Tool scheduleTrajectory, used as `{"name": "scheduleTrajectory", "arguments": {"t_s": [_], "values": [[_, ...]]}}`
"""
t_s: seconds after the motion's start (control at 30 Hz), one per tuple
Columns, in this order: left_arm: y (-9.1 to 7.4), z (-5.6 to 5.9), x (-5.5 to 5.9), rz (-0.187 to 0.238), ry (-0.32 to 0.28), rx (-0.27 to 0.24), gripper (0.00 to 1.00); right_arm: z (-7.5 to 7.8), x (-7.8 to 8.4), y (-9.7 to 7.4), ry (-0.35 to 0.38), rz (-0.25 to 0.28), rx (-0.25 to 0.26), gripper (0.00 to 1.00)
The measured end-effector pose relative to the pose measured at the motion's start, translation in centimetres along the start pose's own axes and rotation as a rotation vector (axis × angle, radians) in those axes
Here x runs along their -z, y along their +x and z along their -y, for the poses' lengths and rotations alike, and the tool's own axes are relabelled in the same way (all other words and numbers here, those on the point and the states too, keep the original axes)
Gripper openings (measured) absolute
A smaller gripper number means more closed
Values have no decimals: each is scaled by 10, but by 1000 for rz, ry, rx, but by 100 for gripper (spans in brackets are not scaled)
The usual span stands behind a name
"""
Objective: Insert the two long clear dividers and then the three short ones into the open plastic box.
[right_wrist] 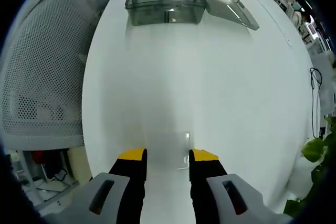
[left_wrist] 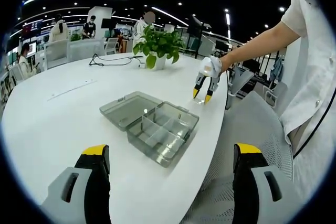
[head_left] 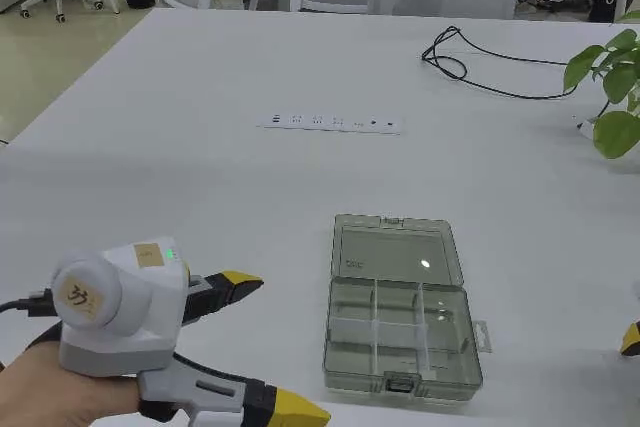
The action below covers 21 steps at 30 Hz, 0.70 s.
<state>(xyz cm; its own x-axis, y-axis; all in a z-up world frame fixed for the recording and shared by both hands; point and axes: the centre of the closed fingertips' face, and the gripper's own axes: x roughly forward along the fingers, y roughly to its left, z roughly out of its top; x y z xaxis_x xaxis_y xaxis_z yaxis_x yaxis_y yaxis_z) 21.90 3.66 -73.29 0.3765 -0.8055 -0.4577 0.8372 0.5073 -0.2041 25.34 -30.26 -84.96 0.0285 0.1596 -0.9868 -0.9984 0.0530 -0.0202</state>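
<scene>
The smoky clear plastic box (head_left: 402, 347) lies open near the table's front edge, its lid (head_left: 397, 250) folded back. Clear dividers stand inside it, one crosswise and two lengthwise. My left gripper (head_left: 272, 344) hangs open to the left of the box, with nothing between its jaws (left_wrist: 170, 153). My right gripper (right_wrist: 168, 156) points down at the table far to the right of the box (right_wrist: 165, 6), jaws a little apart. A small clear divider (right_wrist: 185, 153) lies on the table between its tips, against one jaw. One yellow fingertip (head_left: 630, 339) of the right gripper (left_wrist: 202, 96) shows at the picture's edge.
A white power strip (head_left: 332, 122) lies mid-table, with a black cable (head_left: 480, 67) behind it. A potted plant (head_left: 610, 87) stands at the right edge. A mesh chair (right_wrist: 47, 77) sits beside the table edge. Office chairs and people are at the far side.
</scene>
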Motion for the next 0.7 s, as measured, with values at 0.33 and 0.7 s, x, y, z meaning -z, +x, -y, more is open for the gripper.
{"name": "scheduleTrajectory", "arguments": {"t_s": [0.33,0.7], "values": [[-1,0,-6,13,-2,1,100,1,-21,-18,-6,53,51,33],[2,-1,-27,68,-49,3,99,6,-75,-57,-88,125,135,33]]}}
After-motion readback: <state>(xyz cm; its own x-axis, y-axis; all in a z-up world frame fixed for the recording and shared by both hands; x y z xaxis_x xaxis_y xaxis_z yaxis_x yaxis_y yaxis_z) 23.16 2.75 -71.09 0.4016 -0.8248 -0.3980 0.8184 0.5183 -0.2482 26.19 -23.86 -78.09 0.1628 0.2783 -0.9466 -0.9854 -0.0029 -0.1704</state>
